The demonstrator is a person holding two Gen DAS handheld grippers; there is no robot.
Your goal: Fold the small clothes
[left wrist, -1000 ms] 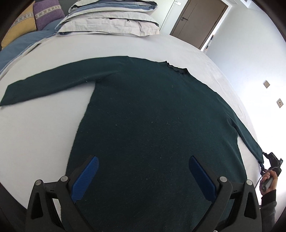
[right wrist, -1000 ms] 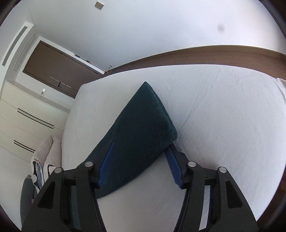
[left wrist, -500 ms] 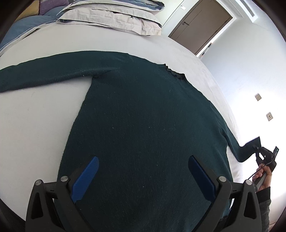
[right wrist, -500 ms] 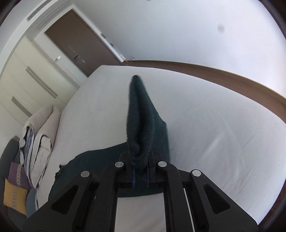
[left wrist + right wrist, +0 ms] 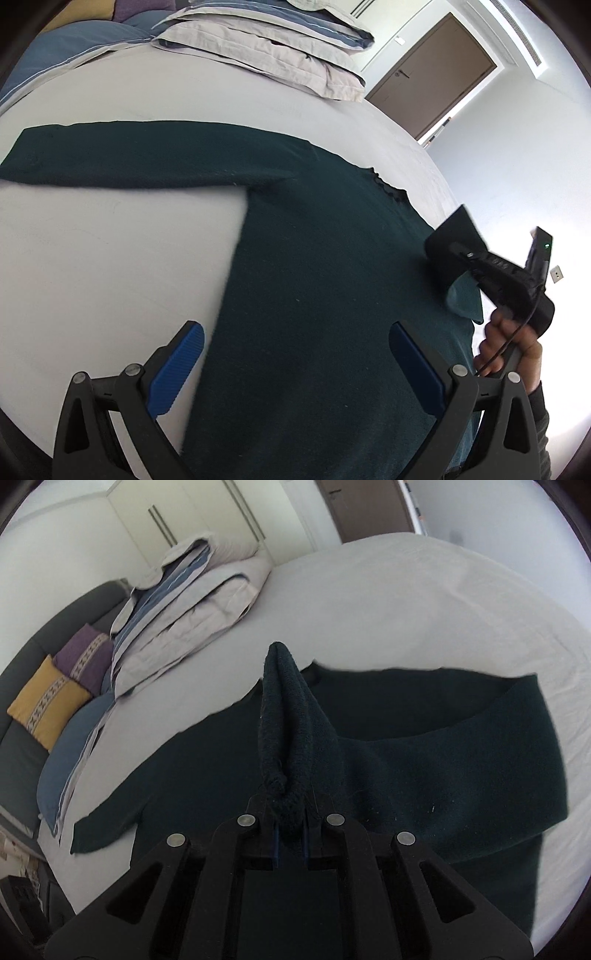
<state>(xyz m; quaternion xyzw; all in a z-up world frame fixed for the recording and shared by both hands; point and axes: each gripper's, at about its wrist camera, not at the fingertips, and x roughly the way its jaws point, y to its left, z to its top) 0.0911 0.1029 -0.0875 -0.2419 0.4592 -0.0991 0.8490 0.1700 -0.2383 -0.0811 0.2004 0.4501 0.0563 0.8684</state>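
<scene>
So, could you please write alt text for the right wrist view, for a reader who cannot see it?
The right gripper is shut on the bunched cuff of a dark green sweater, lifting that sleeve over the body spread on a white bed. The other sleeve lies flat at left, near stacked pillows and two cushions.
</scene>
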